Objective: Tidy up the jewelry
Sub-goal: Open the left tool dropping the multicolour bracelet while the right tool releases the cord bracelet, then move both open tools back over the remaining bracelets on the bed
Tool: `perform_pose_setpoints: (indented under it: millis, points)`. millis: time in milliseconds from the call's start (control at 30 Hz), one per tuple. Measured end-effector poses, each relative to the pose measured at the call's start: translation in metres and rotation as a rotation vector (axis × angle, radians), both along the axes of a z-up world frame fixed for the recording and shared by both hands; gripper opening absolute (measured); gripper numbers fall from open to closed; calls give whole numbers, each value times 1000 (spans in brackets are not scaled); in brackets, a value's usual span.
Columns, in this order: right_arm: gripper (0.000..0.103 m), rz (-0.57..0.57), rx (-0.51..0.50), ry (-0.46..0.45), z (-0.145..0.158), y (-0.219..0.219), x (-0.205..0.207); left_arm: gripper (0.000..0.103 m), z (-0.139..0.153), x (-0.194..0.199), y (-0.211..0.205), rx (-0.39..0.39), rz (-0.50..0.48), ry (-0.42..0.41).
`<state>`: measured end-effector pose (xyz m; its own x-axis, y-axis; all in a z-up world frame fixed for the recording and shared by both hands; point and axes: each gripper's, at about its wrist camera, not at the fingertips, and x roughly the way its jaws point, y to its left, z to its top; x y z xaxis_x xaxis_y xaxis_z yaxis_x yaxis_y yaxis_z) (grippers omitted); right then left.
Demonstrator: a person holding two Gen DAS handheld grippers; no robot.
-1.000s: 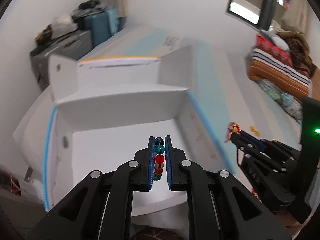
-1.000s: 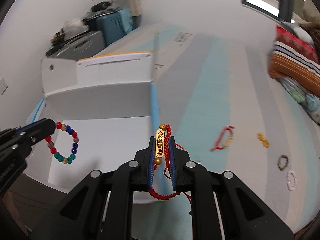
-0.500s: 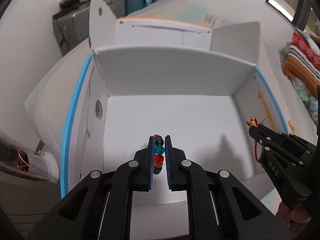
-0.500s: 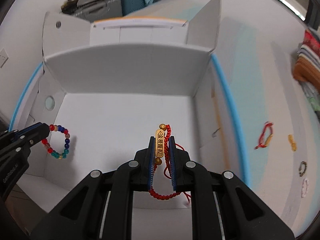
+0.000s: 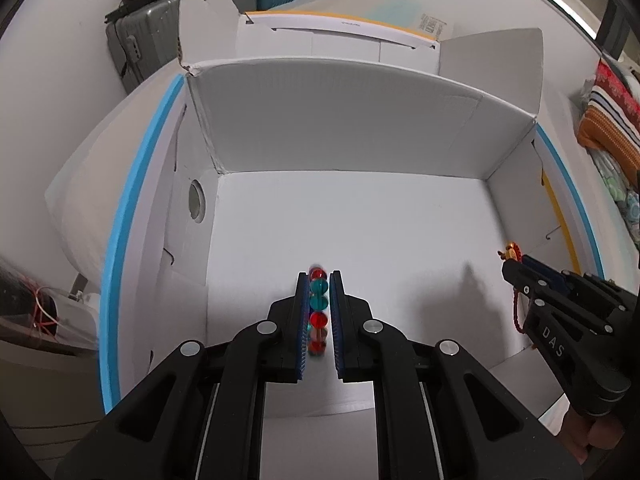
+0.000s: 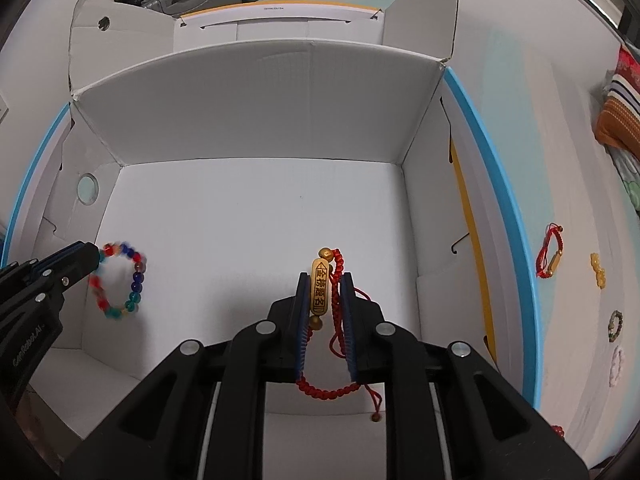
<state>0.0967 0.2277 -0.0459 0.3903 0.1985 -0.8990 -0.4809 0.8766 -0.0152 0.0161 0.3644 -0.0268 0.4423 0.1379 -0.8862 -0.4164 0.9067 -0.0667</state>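
Over the white box [image 5: 352, 232], in the left view, my left claw [image 5: 319, 308] grips the bead bracelet [image 5: 319, 304]; I should lower it near the floor before releasing. In the right view, my right claw [image 6: 325, 312] pinches the red cord bracelet [image 6: 338, 280] above the same box; free its dangling loop cleanly.

Black tool [image 5: 319, 280], blue pads [image 5: 303, 320], silver screws [image 5: 267, 327]

The box [image 6: 260, 120] is matt white corrugated cardboard. Inside it, the bead bracelet [image 6: 120, 280] looks glossy and glassy. The cord bracelet [image 6: 338, 280] is braided red cloth with a shiny gold charm.
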Motion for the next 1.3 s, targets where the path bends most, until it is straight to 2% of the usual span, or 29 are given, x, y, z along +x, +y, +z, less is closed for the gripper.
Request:
perform_pose_setpoints:
  millis: [67,200,267,500,633,800,900,1033,1300]
  points:
    - [21,-1,4,3,1,0,1,14,2,1,1,4,7,-3]
    - [32,-5,22,-8,6,-4,-3,33,11,-3,0,17,12,-24]
    - [42,-1,38,-19,12,-7,-4,43,16,-7,-1,22,21,-41]
    - [64,-13,87,-75,38,-24,-14,69,36,-22,-8,64,39,-87]
    - [76,-40,111,-115,52,-40,-15,78,45,-26,-19,75,27,-108]
    - [86,-86,133,-175,67,-66,-19,91,55,-30,-39,104,13,-135]
    - [88,-123,141,-210,76,-86,-22,96,60,-30,-55,132,-5,-151]
    - [93,-154,147,-247,85,-112,-23,97,62,-26,-76,128,-40,-158]
    - [95,-262,156,-305,95,-186,-22,97,61,-13,-141,130,-146,-171]
